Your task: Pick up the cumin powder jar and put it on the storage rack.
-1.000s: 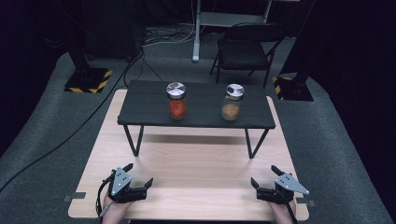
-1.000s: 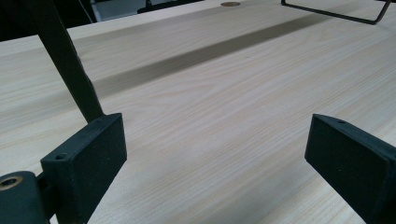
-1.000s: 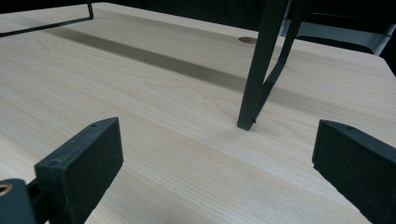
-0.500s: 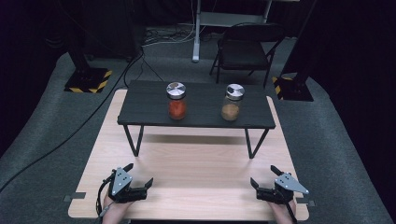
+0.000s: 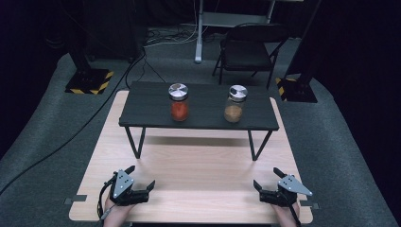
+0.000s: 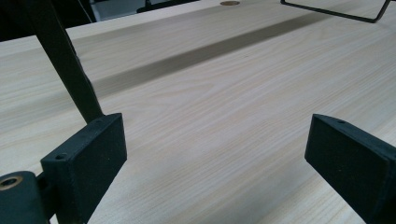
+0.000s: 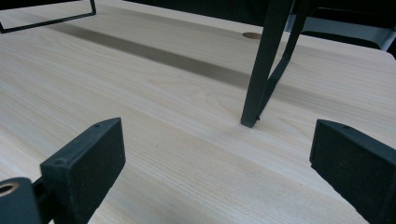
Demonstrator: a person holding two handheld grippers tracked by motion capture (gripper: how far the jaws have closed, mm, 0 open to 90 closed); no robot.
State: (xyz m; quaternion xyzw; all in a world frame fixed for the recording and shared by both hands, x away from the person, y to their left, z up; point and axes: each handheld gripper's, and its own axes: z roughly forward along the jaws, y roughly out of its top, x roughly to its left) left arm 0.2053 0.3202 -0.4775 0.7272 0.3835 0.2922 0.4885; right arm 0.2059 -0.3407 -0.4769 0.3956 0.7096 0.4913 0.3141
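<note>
Currently we hold both grippers, left gripper (image 5: 141, 185) and right gripper (image 5: 265, 184), spread empty at lower frame; approach the upper-centre jars (image 5: 178, 102) level.

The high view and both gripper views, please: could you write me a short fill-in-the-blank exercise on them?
1. The jar with red contents stands to the ____ of the jar with brown contents.
2. Both jars stand on the small ____ table.
3. The left gripper and the right gripper both have their jaws ____.

Missing words: left; black; open
</note>
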